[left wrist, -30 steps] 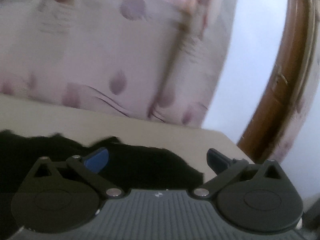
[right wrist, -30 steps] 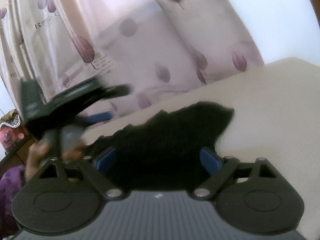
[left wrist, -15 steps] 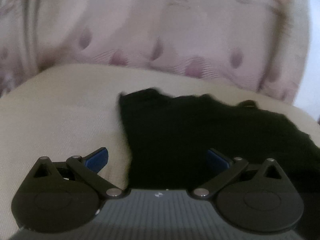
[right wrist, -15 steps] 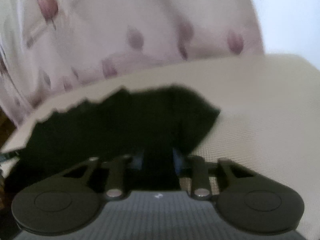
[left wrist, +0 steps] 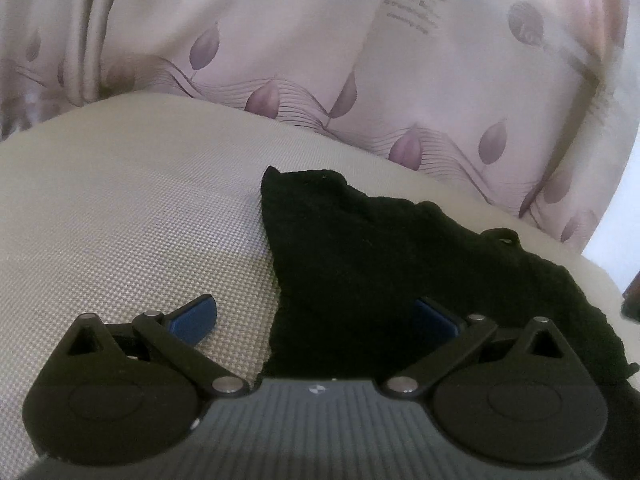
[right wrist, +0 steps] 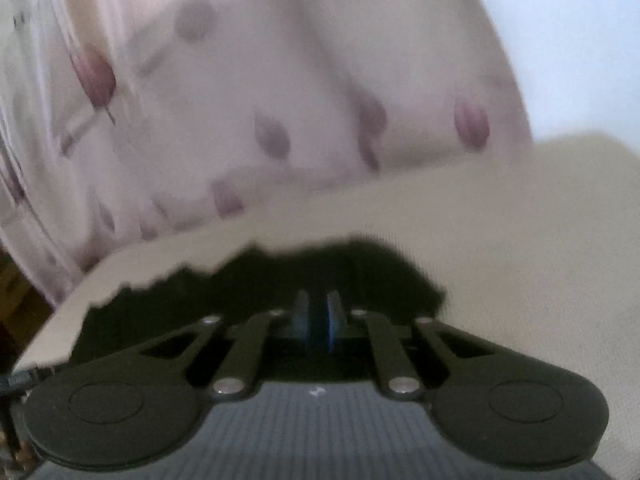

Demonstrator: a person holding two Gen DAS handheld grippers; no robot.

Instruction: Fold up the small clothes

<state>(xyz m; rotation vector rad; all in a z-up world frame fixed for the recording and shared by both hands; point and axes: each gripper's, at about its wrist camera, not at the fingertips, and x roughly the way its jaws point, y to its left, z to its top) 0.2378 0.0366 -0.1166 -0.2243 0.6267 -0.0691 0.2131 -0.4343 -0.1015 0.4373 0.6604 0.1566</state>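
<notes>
My right claw (right wrist: 316,316) pinches the black garment (left wrist: 400,256) lying on the beige worktop (left wrist: 120,220); my left claw (left wrist: 314,316) gapes wide over its edge. Fold barely started, cloth mostly spread.

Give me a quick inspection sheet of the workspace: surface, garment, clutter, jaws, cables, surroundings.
Surface: beige textured tabletop, bare where it shows.
Job's things: one black garment lying rumpled on the tabletop, not neatly folded; its type cannot be told.
Clutter: nothing seen.
Grippers: left gripper has its jaws wide open, straddling the garment's left edge, one blue pad over the tabletop, the other over the cloth. Right gripper has its jaws closed, apparently pinching the garment's near edge; that view is blurred.
Cables: a dark cable end at the left edge of the right view.
Surroundings: pale pink curtain with purple leaf print behind the table.
</notes>
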